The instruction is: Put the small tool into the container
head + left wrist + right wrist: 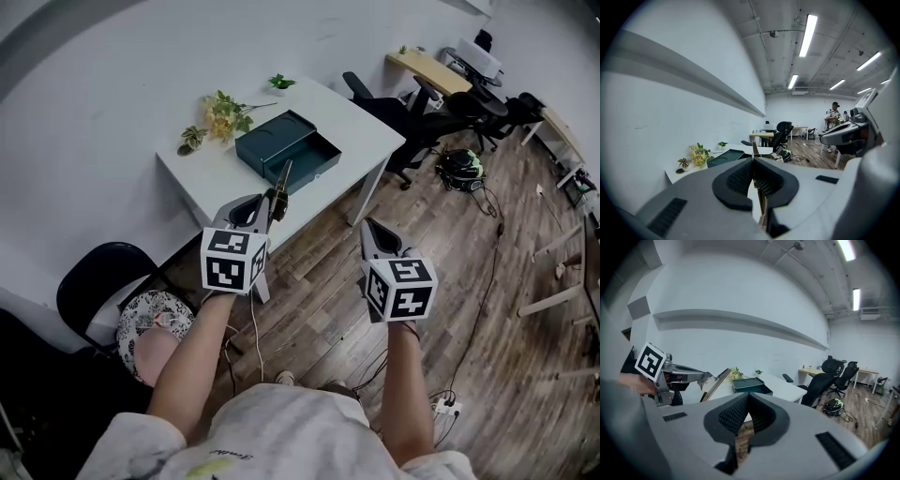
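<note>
1. Presently, head view.
   - Left gripper (265, 208): jaws clenched on the small tool (280, 187), a thin item that projects past the jaw tips toward the desk (361, 131).
   - It is held in the air off the desk's near edge, short of the container (281, 148), a dark teal box. Judged a carry toward the drop, not yet above the box.
   - Right gripper (371, 230): alongside, over the wood floor (319, 300) and well apart from the desk's items. Judged idle, kept out of the way.
   - Leafy sprigs (217, 117) lie behind the container.

2. Left gripper view.
   - Jaws closed upon the small tool (754, 149). Its thin shaft runs up between the pads and its tip stands above them.
   - The container (725, 157) sits ahead and slightly left on the desk, apart from the tip. The grip near the tool's lower part leaves the tip free to lead into the box.

3. Right gripper view.
   - Jaws pressed together with nothing between them.
   - The left gripper (696, 377) shows at left, with the small tool (717, 382) slanting up from it.
   - The container (750, 384) lies beyond the tool, not touching it.
</note>
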The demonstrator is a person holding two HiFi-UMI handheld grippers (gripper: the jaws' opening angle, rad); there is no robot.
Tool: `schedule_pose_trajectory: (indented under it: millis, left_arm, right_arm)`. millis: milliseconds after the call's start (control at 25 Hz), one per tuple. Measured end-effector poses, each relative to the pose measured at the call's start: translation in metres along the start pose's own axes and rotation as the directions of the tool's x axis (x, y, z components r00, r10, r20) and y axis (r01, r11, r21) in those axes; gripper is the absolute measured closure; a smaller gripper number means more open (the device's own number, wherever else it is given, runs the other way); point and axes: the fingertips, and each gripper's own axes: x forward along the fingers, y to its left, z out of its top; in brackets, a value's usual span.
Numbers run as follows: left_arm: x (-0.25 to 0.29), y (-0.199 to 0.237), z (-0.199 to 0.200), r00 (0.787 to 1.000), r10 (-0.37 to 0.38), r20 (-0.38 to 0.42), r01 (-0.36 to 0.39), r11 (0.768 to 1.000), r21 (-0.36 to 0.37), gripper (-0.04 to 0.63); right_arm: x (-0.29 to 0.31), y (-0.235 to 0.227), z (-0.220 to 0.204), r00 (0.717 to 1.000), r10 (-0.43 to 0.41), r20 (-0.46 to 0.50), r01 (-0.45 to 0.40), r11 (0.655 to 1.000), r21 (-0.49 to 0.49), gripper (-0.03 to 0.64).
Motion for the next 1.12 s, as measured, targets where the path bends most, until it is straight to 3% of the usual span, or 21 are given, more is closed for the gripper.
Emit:
schedule_pose_trajectory:
  millis: [600, 840, 1120]
  left_arm:
    - [0.039, 0.01, 0.007, 0.996, 0.09, -0.003, -0.09, 0.996, 0.014, 0.592]
    - [0.07, 0.013, 0.012, 0.982, 0.187, -0.009, -0.187, 0.982, -0.006, 0.592]
    - [0.096, 0.016, 0.024, 0.945, 0.325, -0.028, -0.326, 0.945, -0.038, 0.592]
  right_arm:
    - [0.048, -0.038, 0.005, 0.997, 0.073, 0.034, -0.074, 0.997, 0.003, 0.612]
    - [0.093, -0.063, 0.016, 0.982, 0.188, 0.036, -0.187, 0.982, -0.028, 0.612]
    - [0.144, -0.085, 0.037, 0.936, 0.35, 0.028, -0.346, 0.934, -0.083, 0.612]
